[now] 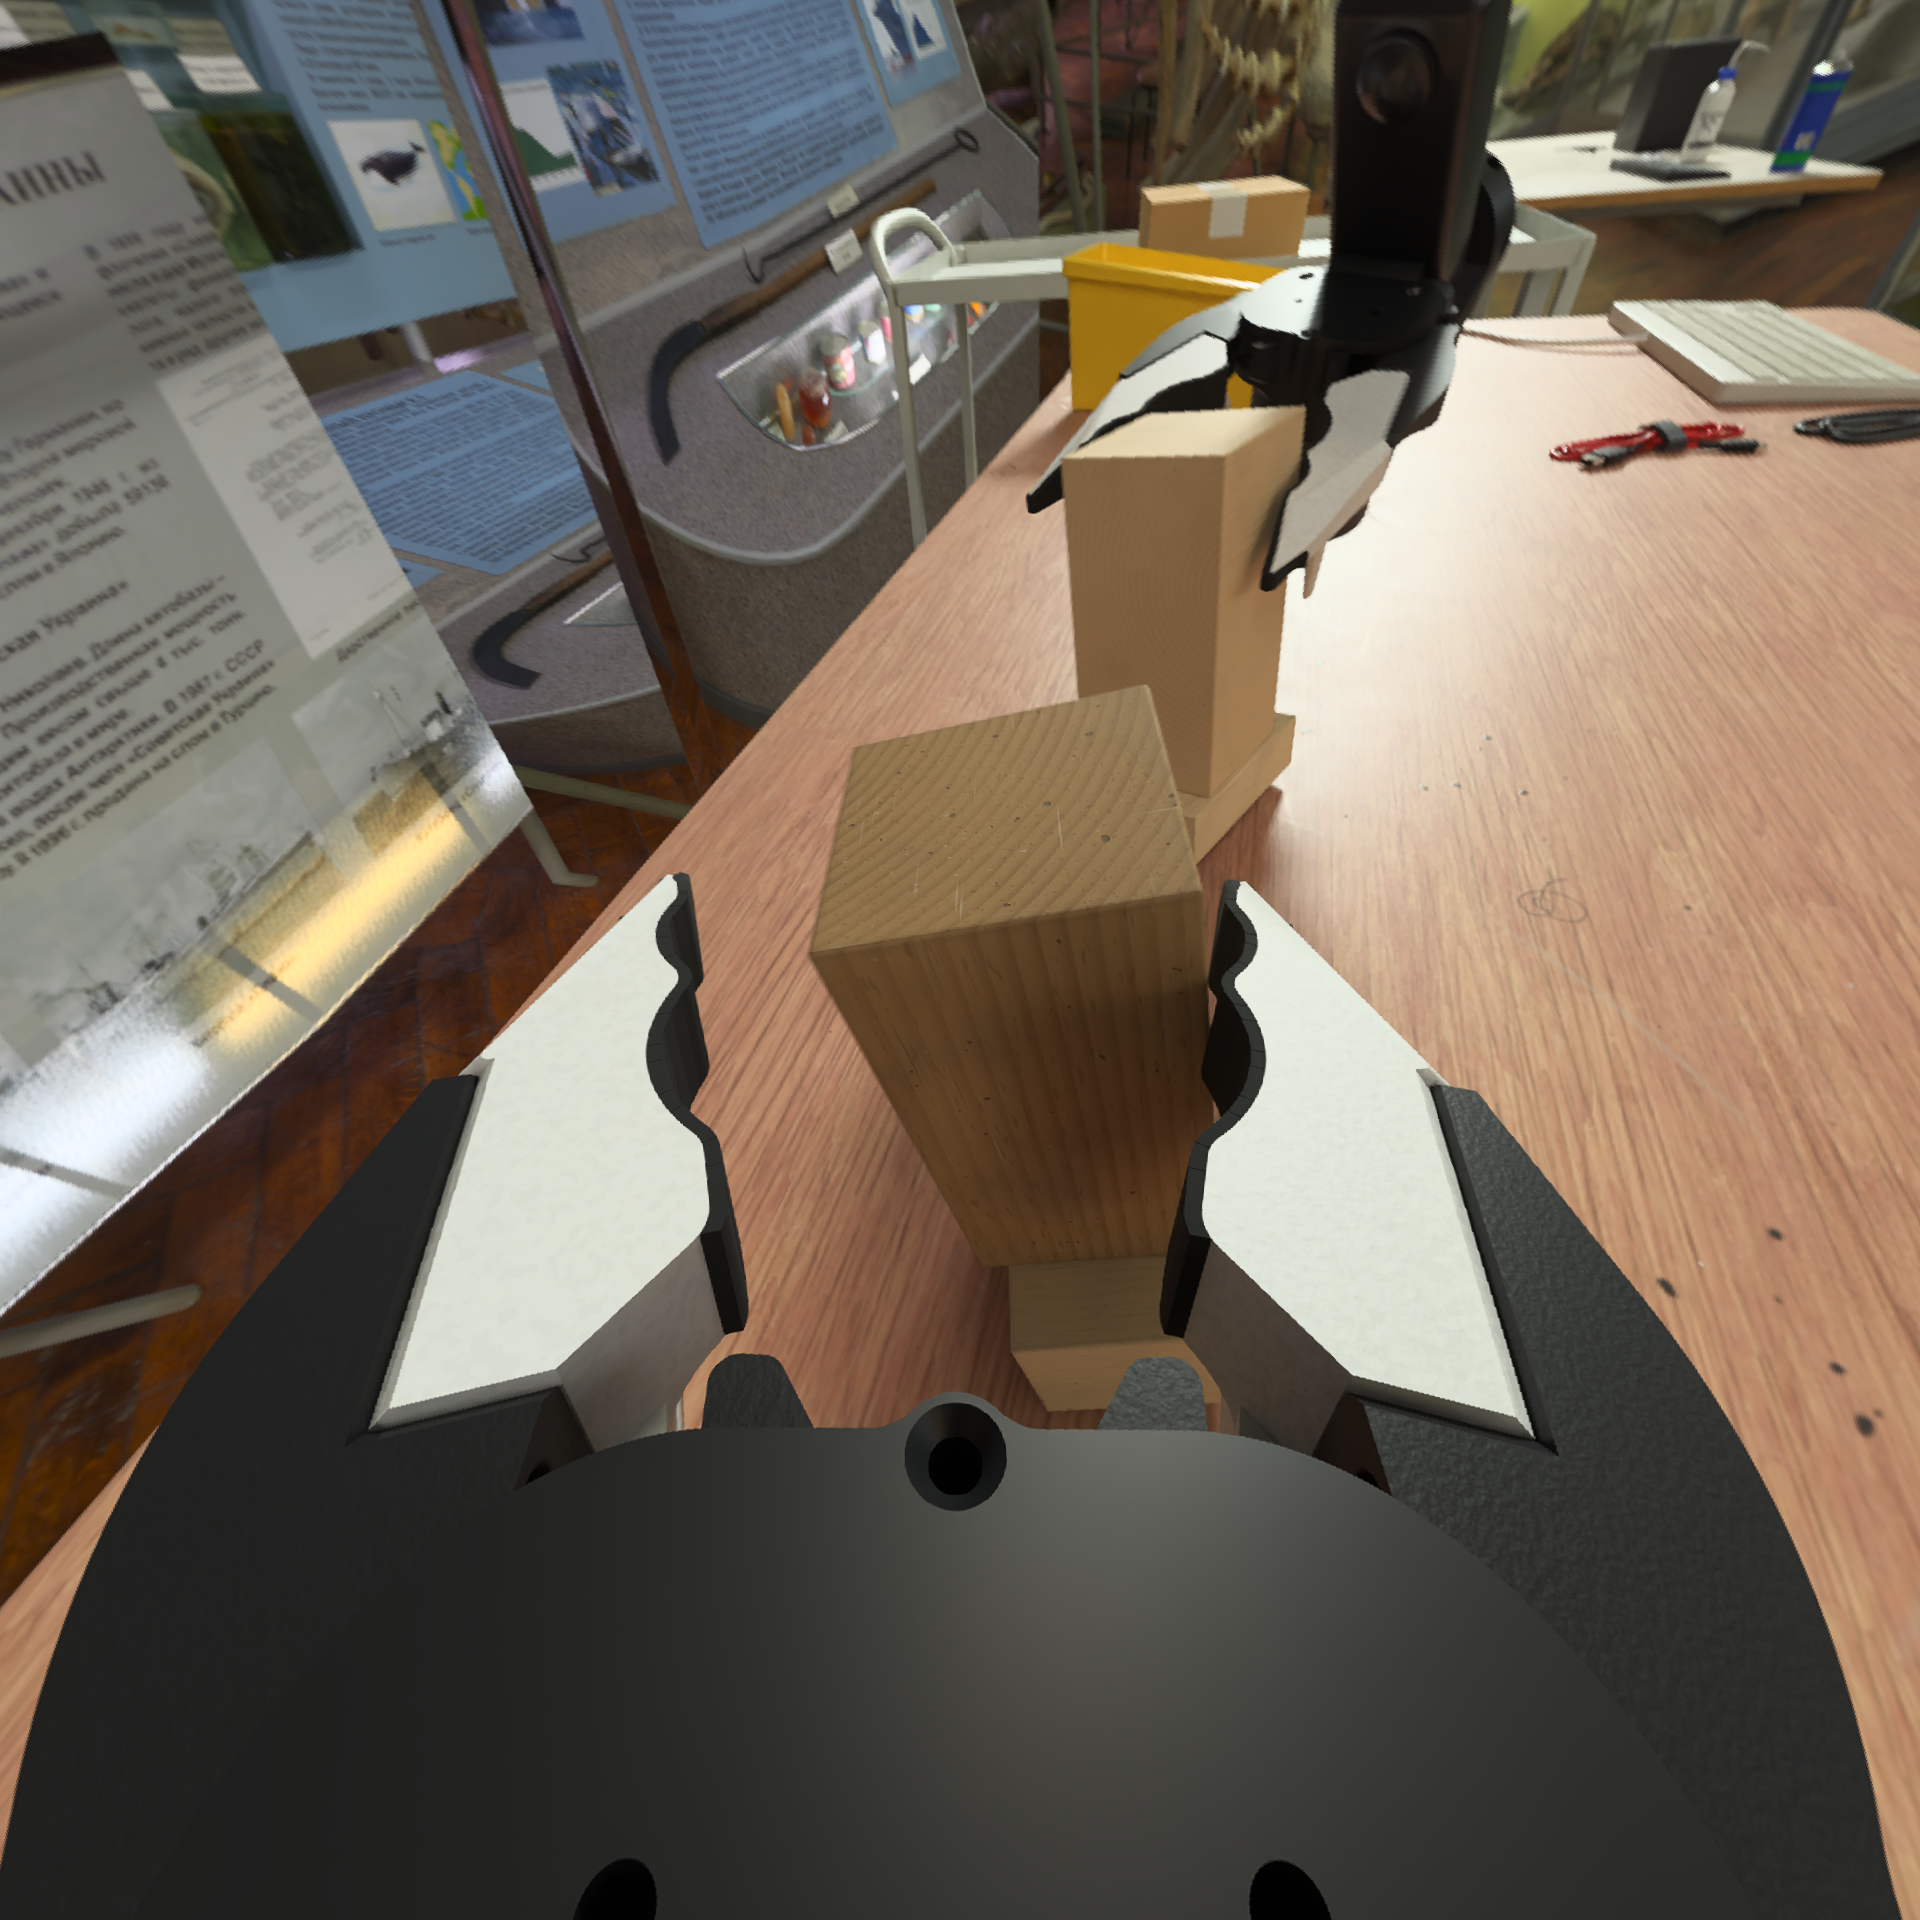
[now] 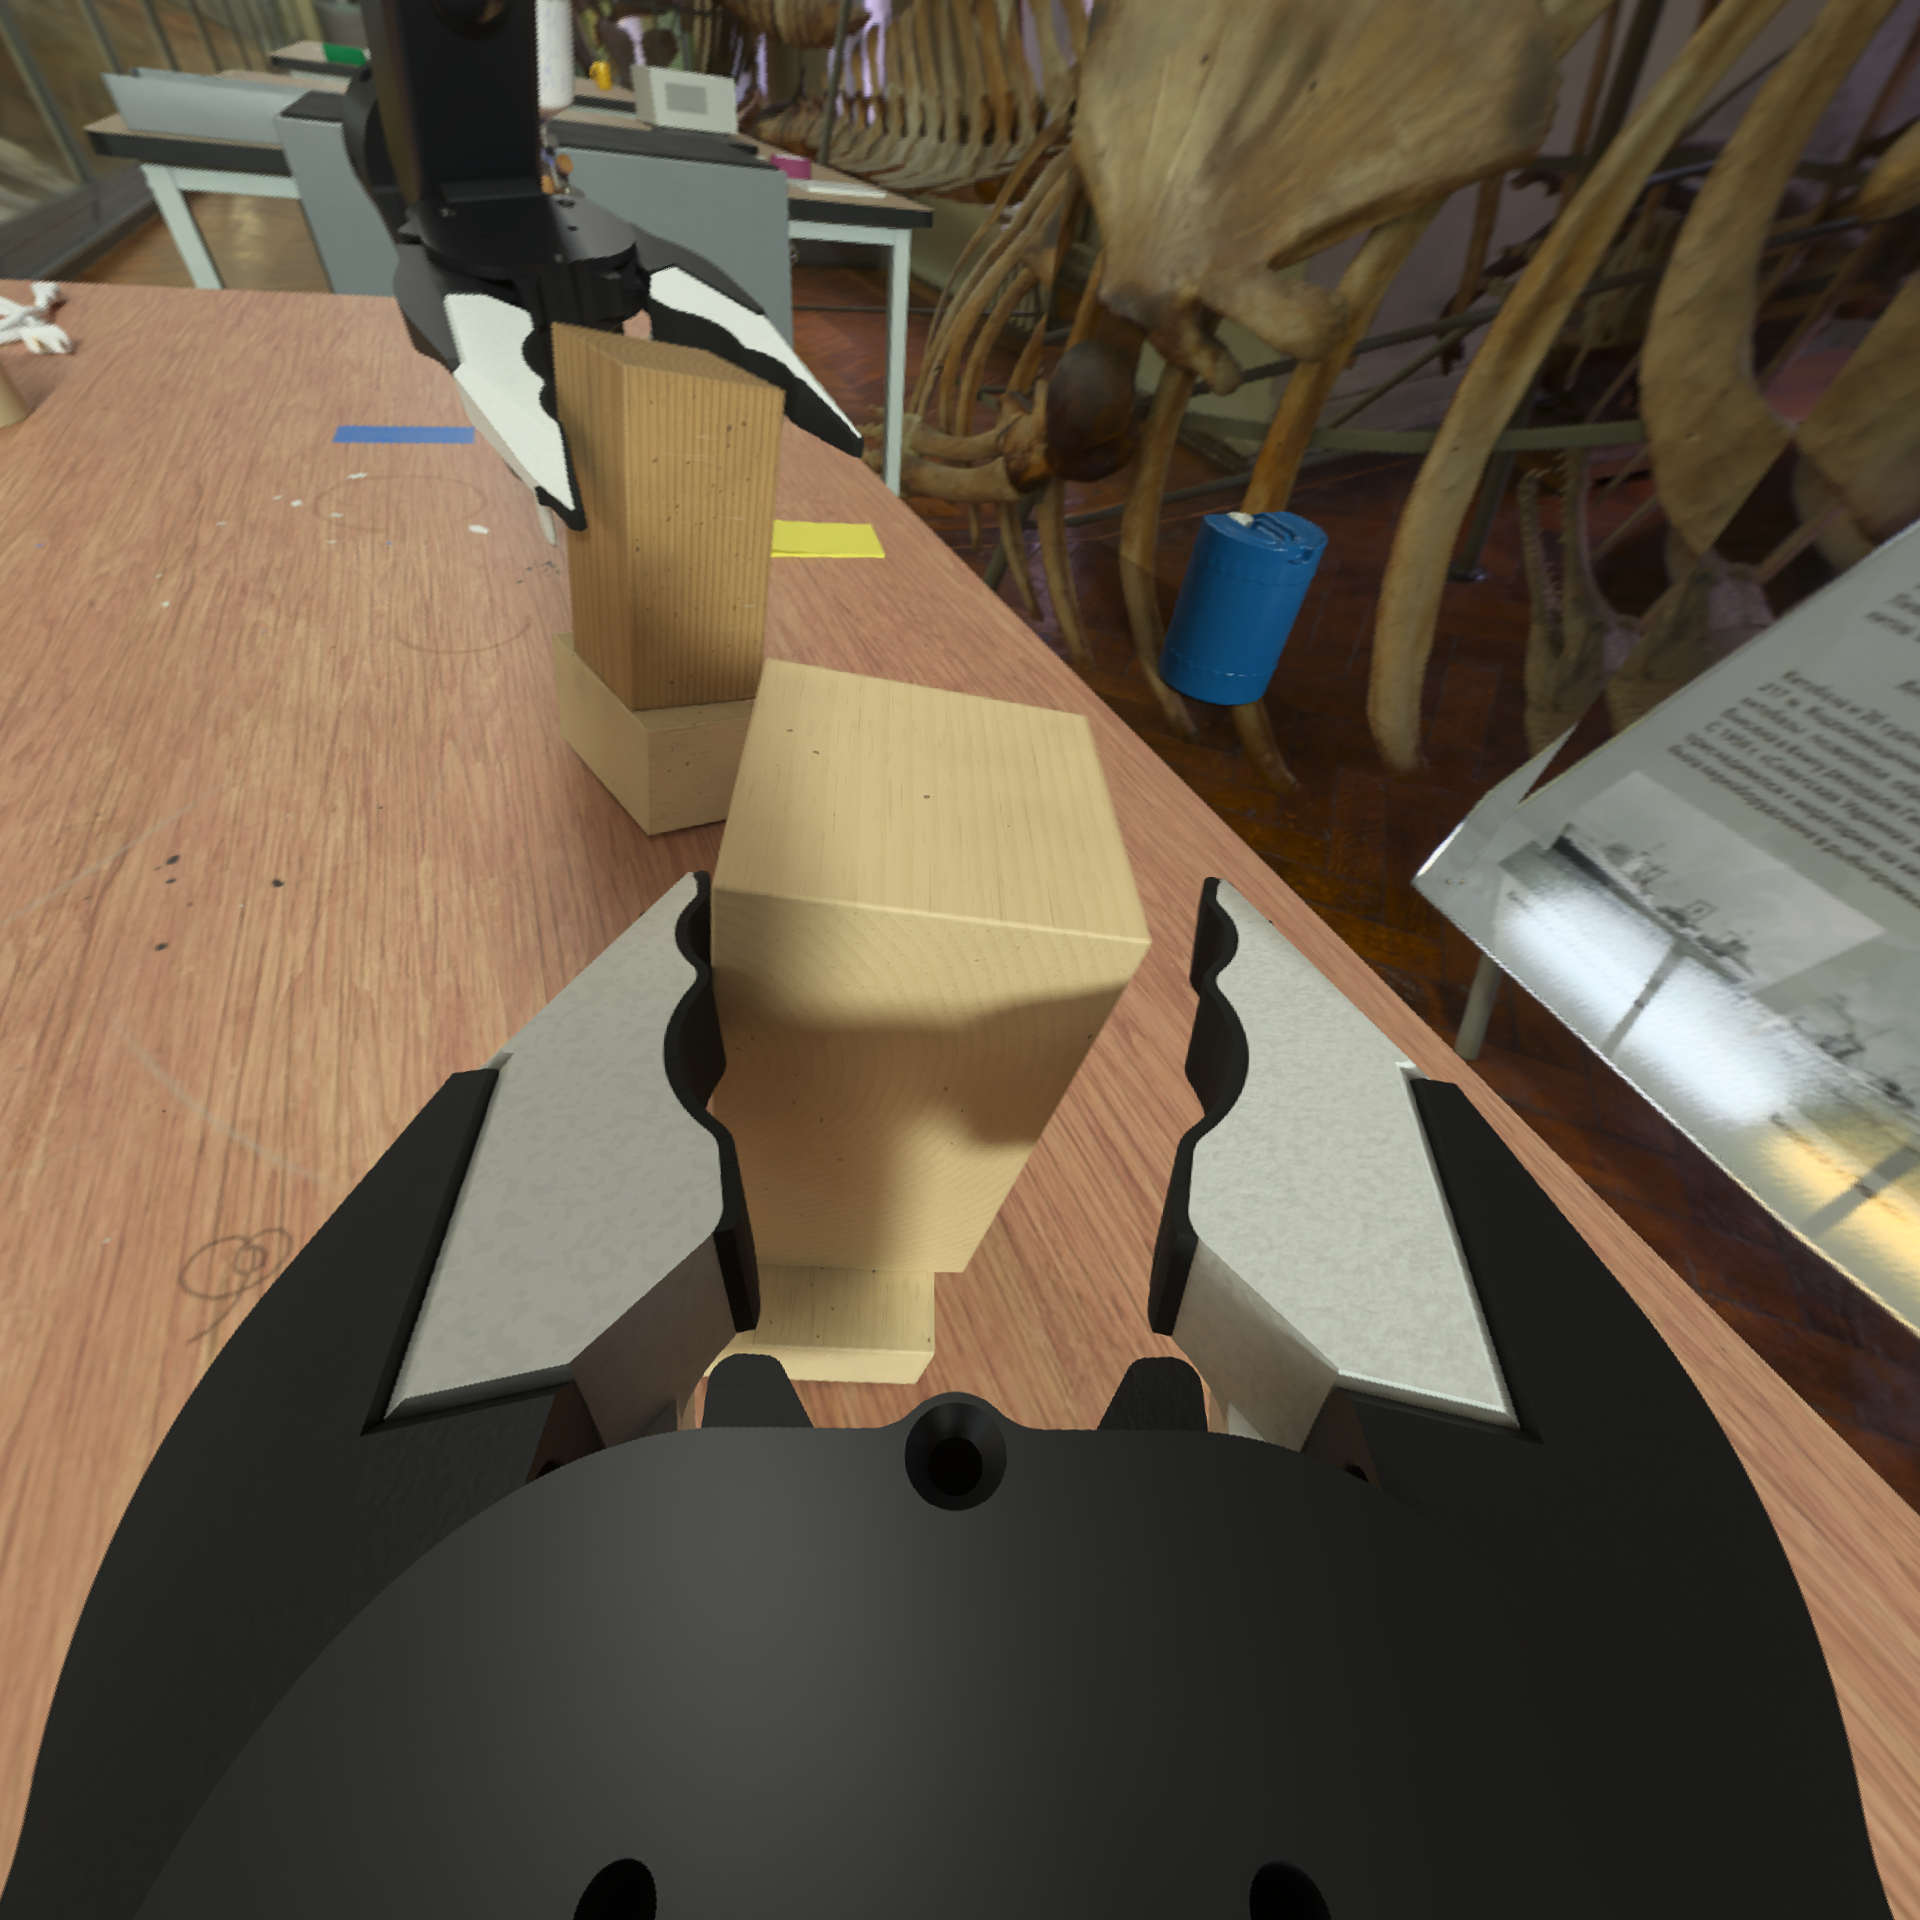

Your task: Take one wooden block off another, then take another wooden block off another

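A dark tall wooden block stands upright on a pale base block. My left gripper is open and straddles its upper part; the right finger is close to the block's side and the left finger is apart from it. A pale tall block stands on a flat pale base block. My right gripper is open around it, with the left finger against its side and a gap at the right finger. Each stack and the other gripper also show farther off: the right gripper, the left gripper.
The wooden table has its edge just beside both stacks. A keyboard, a red cable and a yellow bin lie at the far end. Blue tape and yellow tape mark the tabletop.
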`<state>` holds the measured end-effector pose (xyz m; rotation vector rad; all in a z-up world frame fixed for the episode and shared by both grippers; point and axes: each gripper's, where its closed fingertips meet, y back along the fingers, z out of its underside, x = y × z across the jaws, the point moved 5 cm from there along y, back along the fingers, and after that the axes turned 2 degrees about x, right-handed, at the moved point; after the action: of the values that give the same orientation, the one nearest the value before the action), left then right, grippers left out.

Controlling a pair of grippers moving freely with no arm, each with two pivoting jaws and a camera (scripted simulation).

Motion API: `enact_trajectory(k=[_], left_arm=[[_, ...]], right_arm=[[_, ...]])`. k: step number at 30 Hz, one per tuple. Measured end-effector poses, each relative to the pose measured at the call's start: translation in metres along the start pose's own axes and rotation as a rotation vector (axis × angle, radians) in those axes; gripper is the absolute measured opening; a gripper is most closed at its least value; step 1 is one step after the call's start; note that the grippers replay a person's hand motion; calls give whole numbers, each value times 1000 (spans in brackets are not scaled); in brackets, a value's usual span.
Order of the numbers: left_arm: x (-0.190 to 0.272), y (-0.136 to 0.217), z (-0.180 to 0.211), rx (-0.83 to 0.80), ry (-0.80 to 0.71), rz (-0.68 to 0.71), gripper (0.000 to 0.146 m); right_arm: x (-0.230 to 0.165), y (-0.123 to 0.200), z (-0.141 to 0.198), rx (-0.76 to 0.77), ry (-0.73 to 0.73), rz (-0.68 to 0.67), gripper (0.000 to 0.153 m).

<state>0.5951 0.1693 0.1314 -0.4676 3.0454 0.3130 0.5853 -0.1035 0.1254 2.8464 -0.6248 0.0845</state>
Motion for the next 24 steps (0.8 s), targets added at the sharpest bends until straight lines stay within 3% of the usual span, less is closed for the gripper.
enact_trajectory(k=[3,9,24], left_arm=[[-1,-4,2,-25,-22,-8,81],[20,6,-2,-78,-48,2,70],[114,47,-4,-113,-12,12,69]], right_arm=[[0,-6,2,-14,11,-7,78],[-20,4,-2,-94,63,-11,74],[-121,39,-11,-204,-3,-52,71]])
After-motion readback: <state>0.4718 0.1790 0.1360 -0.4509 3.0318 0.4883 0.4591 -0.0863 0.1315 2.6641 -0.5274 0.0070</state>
